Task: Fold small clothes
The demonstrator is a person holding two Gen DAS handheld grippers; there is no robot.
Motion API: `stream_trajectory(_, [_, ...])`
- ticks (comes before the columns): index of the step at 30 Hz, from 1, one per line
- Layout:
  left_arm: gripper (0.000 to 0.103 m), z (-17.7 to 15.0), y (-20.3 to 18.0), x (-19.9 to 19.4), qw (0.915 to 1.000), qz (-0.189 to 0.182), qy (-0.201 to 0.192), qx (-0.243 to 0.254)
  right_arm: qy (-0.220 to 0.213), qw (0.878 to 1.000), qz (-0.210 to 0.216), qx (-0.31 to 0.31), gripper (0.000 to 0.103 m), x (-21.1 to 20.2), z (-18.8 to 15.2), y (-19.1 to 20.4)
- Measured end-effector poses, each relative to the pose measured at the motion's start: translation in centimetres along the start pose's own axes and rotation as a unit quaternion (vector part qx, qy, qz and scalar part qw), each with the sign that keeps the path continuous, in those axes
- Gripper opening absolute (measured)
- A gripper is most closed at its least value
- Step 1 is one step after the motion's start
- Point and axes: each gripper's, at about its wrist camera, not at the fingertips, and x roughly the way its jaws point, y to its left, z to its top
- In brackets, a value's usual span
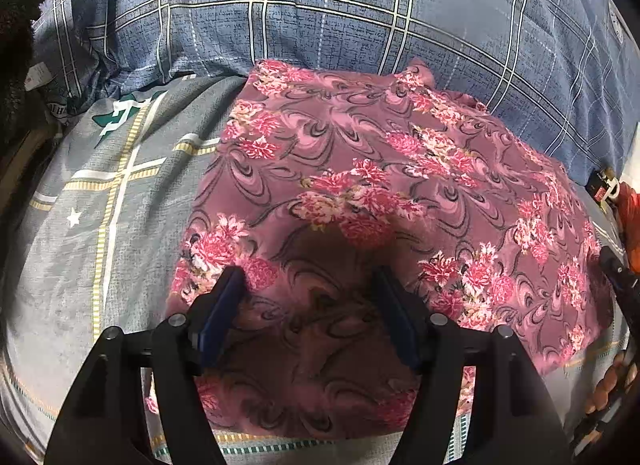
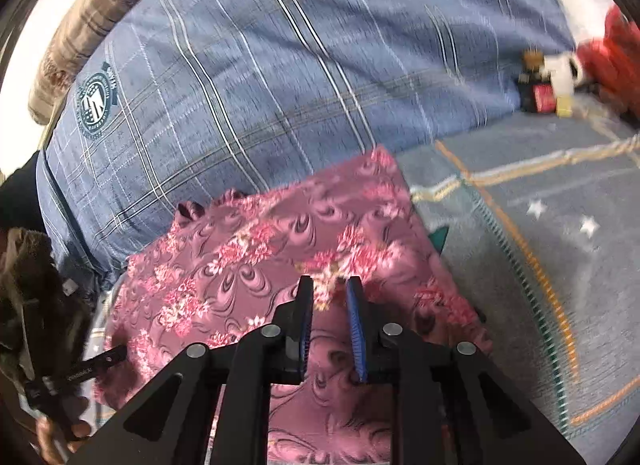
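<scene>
Spread flat on the bed (image 1: 100, 233) against the blue pillow (image 1: 320, 25), the floral garment (image 1: 360, 185) lies directly beneath both tools, left tool (image 1: 308, 285) wide open, right tool (image 2: 330, 293) narrowly parted, neither gripping.

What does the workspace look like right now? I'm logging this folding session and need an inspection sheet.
Surface: grey bedsheet with star and stripe print.
Job's things: pink floral garment lying spread on the sheet, far edge against the blue plaid pillow.
Clutter: small dark and red items and a white cup near the pillow's end, blurred.
Grippers: left gripper open wide above the garment, holding nothing; right gripper fingers narrowly apart above the cloth, holding nothing.
Cables: nothing seen.
Surroundings: brown furry fabric at the edge; a brown patterned pillow behind the plaid one.
</scene>
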Motion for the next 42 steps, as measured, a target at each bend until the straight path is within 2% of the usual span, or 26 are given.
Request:
stream_trajectory(1, [0.068, 0.0, -0.1, 0.0, 1.0, 0.001, -0.001, 0.002, 0.006, 1.0, -0.008, -0.008, 0.034, 0.4, -0.2, -0.1])
stream_trajectory(3, [0.068, -0.1, -0.1, 0.0, 1.0, 0.001, -0.003, 0.002, 0.041, 0.999, -0.028, -0.013, 0.032, 2.0, -0.8, -0.4])
stream_trajectory(8, [0.068, 0.0, -0.1, -0.4, 1.0, -0.001, 0.004, 0.005, 0.014, 1.0, -0.007, 0.001, 0.036, 0.0, -0.1, 0.6])
stream_trajectory(10, [0.068, -0.1, 0.0, -0.8, 0.9999, -0.002, 0.01, 0.001, 0.005, 1.0, -0.016, -0.009, 0.036, -0.4, 0.1, 1.0])
stream_trajectory(14, [0.068, -0.3, 1.5, -2.7, 0.9997, -0.015, -0.007, -0.018, 0.025, 0.999, -0.03, 0.0, 0.036, 0.4, 0.0, 0.4])
stream_trajectory(20, [0.068, 3.4, 4.1, -3.8, 0.9981, -0.024, -0.012, -0.055, -0.002, 1.0, -0.017, 0.01, 0.037, 1.1, 2.9, 1.1])
stream_trajectory(23, [0.068, 5.5, 3.8, -2.9, 0.9975, -0.026, -0.008, -0.065, -0.014, 1.0, -0.008, 0.006, 0.037, 2.3, 4.6, 1.8])
stream_trajectory(26, [0.068, 6.7, 3.0, -0.6, 0.9967, -0.031, 0.008, -0.074, -0.007, 1.0, 0.0, -0.001, 0.037, 4.6, 5.2, 2.5])
stream_trajectory(28, [0.068, 7.0, 2.3, 1.6, 0.9971, -0.015, 0.018, -0.073, 0.024, 1.0, -0.01, -0.014, 0.037, 7.0, 4.6, 2.8])
stream_trajectory(29, [0.068, 7.0, 1.9, 3.2, 0.9974, 0.012, 0.034, -0.063, 0.067, 0.997, -0.022, -0.025, 0.037, 8.9, 4.1, 2.9])
stream_trajectory(30, [0.071, 6.9, 1.6, 4.2, 0.9971, 0.028, 0.043, -0.056, 0.055, 0.997, -0.033, -0.05, 0.036, 9.0, 3.8, 3.4])
stream_trajectory(31, [0.072, 7.0, 1.4, 4.3, 0.9974, 0.043, 0.03, -0.05, 0.041, 0.996, -0.042, -0.073, 0.036, 8.5, 3.9, 4.2])
stream_trajectory(33, [0.071, 7.6, 1.2, 3.8, 0.9981, 0.03, 0.029, -0.045, 0.041, 0.994, -0.045, -0.092, 0.036, 7.8, 4.4, 5.0])
stream_trajectory(35, [0.071, 8.0, 1.4, 2.7, 0.9982, -0.004, 0.013, -0.059, 0.007, 0.997, -0.025, -0.068, 0.036, 6.2, 5.1, 4.4])
stream_trajectory(37, [0.072, 8.1, 1.5, 2.1, 0.9971, -0.024, -0.001, -0.072, -0.009, 0.999, -0.032, -0.036, 0.036, 5.7, 5.5, 3.0])
stream_trajectory(39, [0.072, 7.8, 1.1, 2.9, 0.9979, -0.014, 0.007, -0.062, 0.008, 0.998, -0.062, -0.002, 0.038, 6.6, 5.4, 0.9])
stream_trajectory(40, [0.072, 7.5, 0.9, 3.9, 0.9984, -0.001, 0.023, -0.052, 0.04, 0.996, -0.073, 0.015, 0.039, 7.7, 5.0, -0.1])
stream_trajectory(41, [0.077, 7.2, 0.6, 4.6, 0.9989, 0.006, 0.023, -0.04, 0.048, 0.996, -0.066, 0.022, 0.039, 8.1, 4.6, -0.9])
stream_trajectory(42, [0.083, 7.1, 0.3, 4.4, 0.9994, 0.02, 0.009, -0.028, 0.03, 0.997, -0.066, 0.017, 0.039, 7.5, 4.6, -1.0])
